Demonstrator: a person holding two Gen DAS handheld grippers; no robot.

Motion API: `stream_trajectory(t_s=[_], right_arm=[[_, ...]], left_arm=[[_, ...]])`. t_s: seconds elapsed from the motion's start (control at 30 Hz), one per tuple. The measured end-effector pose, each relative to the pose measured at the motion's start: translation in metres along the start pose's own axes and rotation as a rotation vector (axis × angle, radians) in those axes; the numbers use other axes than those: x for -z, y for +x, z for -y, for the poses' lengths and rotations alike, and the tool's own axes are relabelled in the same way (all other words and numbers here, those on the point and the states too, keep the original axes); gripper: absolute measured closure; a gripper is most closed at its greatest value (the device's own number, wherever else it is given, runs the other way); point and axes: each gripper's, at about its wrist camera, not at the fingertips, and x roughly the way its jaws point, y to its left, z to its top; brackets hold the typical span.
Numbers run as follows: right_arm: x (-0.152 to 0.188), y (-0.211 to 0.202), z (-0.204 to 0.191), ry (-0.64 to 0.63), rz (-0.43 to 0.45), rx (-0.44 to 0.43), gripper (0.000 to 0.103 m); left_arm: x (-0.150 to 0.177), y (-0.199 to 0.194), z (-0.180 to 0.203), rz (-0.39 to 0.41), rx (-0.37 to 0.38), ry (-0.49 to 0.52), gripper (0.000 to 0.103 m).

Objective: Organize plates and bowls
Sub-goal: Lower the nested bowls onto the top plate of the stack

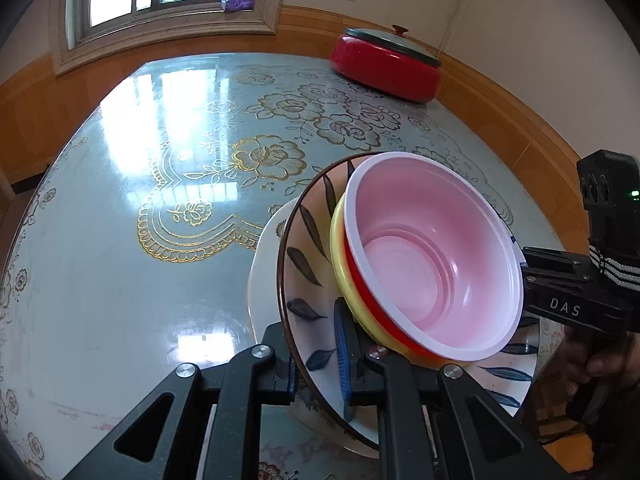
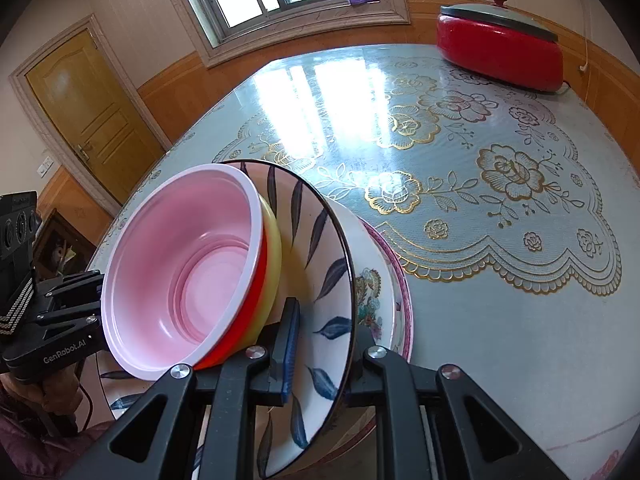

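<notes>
A white bowl with blue leaves and a dark rim holds a nested yellow bowl and a red bowl with a pink inside. My left gripper is shut on the leaf bowl's near rim, one pad inside and one outside. My right gripper is shut on the opposite rim in the same way. Each gripper shows in the other's view: the right gripper and the left gripper. Under the bowl lie a white floral plate and a pink-rimmed plate.
The stack stands near the front edge of a round table under a glossy blue flowered cloth. A red electric pot with a lid sits at the far right by the wall. A hand grips the right tool.
</notes>
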Motion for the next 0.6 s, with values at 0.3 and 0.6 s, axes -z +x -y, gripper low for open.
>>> stream_trajectory(t_s=[0.3,0.6], right_arm=[[0.002,-0.009,-0.004,0.027,0.057,0.083,0.086],[-0.002,-0.011,0.0,0.044,0.065,0.082,0.085]], left_arm=[[0.002,-0.002,-0.005,0.0,0.041,0.016,0.088],[0.006,-0.007,0.002,0.041,-0.038,0.012,0.086]])
